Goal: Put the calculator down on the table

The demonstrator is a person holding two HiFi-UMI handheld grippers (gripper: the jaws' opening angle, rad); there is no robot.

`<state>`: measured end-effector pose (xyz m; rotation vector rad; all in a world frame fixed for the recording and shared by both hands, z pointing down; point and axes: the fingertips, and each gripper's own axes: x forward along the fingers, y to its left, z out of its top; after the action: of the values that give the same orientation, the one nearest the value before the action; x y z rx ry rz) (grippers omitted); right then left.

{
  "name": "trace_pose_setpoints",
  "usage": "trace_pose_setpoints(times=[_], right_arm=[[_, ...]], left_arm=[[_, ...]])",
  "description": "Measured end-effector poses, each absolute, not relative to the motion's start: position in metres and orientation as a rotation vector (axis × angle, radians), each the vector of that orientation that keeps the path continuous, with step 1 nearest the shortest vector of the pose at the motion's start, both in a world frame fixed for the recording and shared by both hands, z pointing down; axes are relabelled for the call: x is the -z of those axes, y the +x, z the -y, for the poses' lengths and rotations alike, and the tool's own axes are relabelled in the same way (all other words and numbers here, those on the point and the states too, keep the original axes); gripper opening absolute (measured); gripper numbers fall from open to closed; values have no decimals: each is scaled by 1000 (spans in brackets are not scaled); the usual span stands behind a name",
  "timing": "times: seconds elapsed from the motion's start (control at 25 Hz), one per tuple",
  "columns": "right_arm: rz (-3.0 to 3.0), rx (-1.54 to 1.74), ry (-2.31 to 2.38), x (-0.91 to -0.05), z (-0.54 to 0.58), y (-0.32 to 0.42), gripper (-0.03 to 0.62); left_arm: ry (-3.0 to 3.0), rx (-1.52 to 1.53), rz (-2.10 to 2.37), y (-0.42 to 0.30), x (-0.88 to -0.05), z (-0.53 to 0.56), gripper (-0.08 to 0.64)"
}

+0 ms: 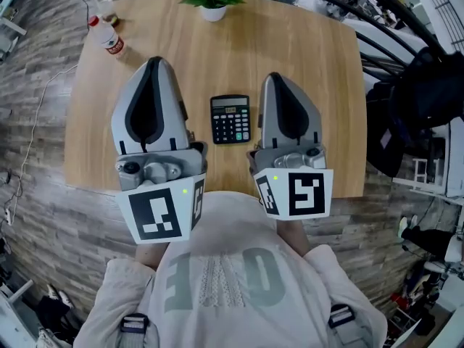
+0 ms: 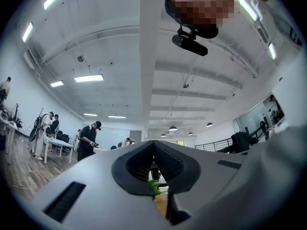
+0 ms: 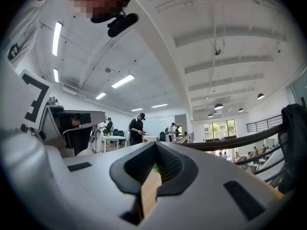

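The black calculator (image 1: pixel 230 119) lies flat on the wooden table (image 1: pixel 312 56), keys up, between my two grippers and touched by neither. My left gripper (image 1: pixel 154 60) hovers to its left, jaws shut together with nothing between them. In the left gripper view the left gripper (image 2: pixel 153 143) points slightly upward at the ceiling. My right gripper (image 1: pixel 272 76) hovers just right of the calculator, its jaws also closed and empty. In the right gripper view the right gripper (image 3: pixel 156 143) has its tips meeting.
A potted green plant (image 1: pixel 212 6) stands at the table's far edge. A plastic bottle with a red cap (image 1: pixel 107 38) lies at the far left corner. A dark chair with a bag (image 1: pixel 417 100) sits off the table's right side. People stand at distant desks.
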<state>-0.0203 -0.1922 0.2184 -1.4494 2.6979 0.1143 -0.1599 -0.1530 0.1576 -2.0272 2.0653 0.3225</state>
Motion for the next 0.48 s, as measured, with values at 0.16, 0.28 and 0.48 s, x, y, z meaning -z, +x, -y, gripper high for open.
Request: trace_pose_setpoints(times=[0.16, 0.28, 0.48], right_arm=[[-2711, -122, -1454, -220, 192, -23, 17], [-2714, -118, -1465, -222, 194, -22, 17], [-2728, -115, -1502, -227, 198, -20, 17]], left_arm=[[-2089, -342, -2049, -158, -162, 158, 9], [-2100, -350, -2046, -158, -163, 161, 9], [-2107, -360, -2042, -161, -163, 163, 9]])
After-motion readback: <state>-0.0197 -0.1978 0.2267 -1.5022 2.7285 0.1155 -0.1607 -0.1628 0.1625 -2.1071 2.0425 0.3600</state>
